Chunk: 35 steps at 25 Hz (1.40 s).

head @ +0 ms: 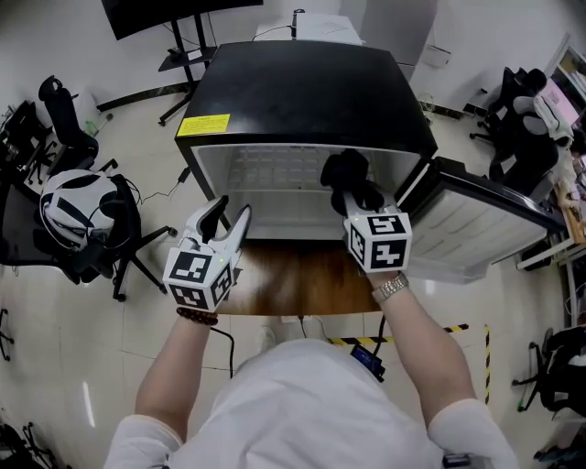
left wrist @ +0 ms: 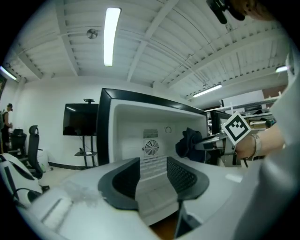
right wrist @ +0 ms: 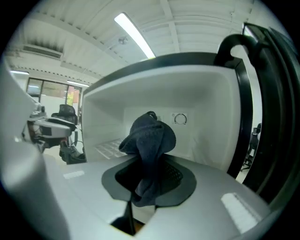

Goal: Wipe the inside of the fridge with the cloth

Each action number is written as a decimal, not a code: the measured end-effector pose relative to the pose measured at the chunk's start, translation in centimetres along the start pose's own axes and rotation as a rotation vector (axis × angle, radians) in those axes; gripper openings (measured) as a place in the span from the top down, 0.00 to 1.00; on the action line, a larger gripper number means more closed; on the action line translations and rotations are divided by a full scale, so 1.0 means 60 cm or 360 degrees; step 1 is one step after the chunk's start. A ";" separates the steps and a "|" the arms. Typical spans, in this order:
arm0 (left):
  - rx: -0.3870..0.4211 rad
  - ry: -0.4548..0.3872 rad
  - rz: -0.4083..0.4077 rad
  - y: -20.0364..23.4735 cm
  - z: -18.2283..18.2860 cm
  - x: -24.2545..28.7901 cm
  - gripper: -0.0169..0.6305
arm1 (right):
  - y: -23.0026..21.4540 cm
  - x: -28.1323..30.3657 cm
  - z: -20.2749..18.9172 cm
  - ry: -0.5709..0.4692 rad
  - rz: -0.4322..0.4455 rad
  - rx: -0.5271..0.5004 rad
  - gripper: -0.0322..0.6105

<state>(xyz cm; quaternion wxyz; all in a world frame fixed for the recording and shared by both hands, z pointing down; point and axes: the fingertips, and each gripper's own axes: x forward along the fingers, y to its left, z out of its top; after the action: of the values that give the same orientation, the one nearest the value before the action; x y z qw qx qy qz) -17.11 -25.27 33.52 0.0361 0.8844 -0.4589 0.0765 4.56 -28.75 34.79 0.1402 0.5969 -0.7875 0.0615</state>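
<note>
Right claw [right wrist: 149, 180] gripping cloth [right wrist: 149, 136], at fridge [right wrist: 206, 98] mouth

The fridge [head: 302, 101] stands on the desk [head: 293, 279], its opening toward the person and its door [head: 485, 224] swung out to the right. The left gripper [head: 229, 222] is in front of the opening's left half, above the desk, with nothing between its fingers. The right gripper [head: 355, 194] is at the opening's right half, with the cloth [head: 346, 169] between its fingers. A fan [left wrist: 151, 148] sits in the fridge's back wall. A chair [head: 101, 229] stands left of the desk, and a screen [head: 156, 14] stands behind the fridge.
</note>
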 end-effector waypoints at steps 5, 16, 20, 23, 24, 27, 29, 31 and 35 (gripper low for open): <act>-0.0091 -0.0114 -0.0349 -0.069 0.033 0.020 0.67 | 0.054 -0.050 0.032 -0.0150 0.0336 -0.0094 0.84; -0.0322 -0.0170 -0.1183 -0.222 0.076 0.014 0.48 | 0.144 -0.171 0.060 -0.0344 0.1030 -0.0279 0.84; -0.0400 -0.0140 -0.1387 -0.257 0.081 0.007 0.42 | 0.156 -0.193 0.058 -0.0334 0.1183 -0.0293 0.84; -0.0417 -0.0116 -0.1492 -0.276 0.083 0.002 0.41 | 0.167 -0.202 0.055 -0.0317 0.1274 -0.0320 0.84; -0.0415 -0.0113 -0.1518 -0.281 0.084 0.001 0.41 | 0.170 -0.205 0.055 -0.0316 0.1305 -0.0327 0.84; -0.0405 -0.0101 -0.1587 -0.296 0.087 -0.003 0.41 | 0.179 -0.214 0.052 -0.0293 0.1404 -0.0343 0.84; -0.0391 -0.0084 -0.1642 -0.306 0.087 -0.007 0.45 | 0.186 -0.221 0.049 -0.0272 0.1477 -0.0361 0.84; -0.0386 -0.0062 -0.1708 -0.316 0.087 -0.013 0.52 | 0.190 -0.225 0.046 -0.0239 0.1525 -0.0368 0.84; -0.0391 -0.0062 -0.1759 -0.319 0.093 -0.019 0.65 | 0.183 -0.230 0.045 -0.0212 0.1552 -0.0363 0.84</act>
<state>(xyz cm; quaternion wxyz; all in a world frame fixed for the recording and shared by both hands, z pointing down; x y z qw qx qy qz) -1.53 -14.06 27.97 0.1649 0.9838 0.0662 -0.0240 -2.96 -13.65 28.94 0.1088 0.1431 -0.9837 -0.0049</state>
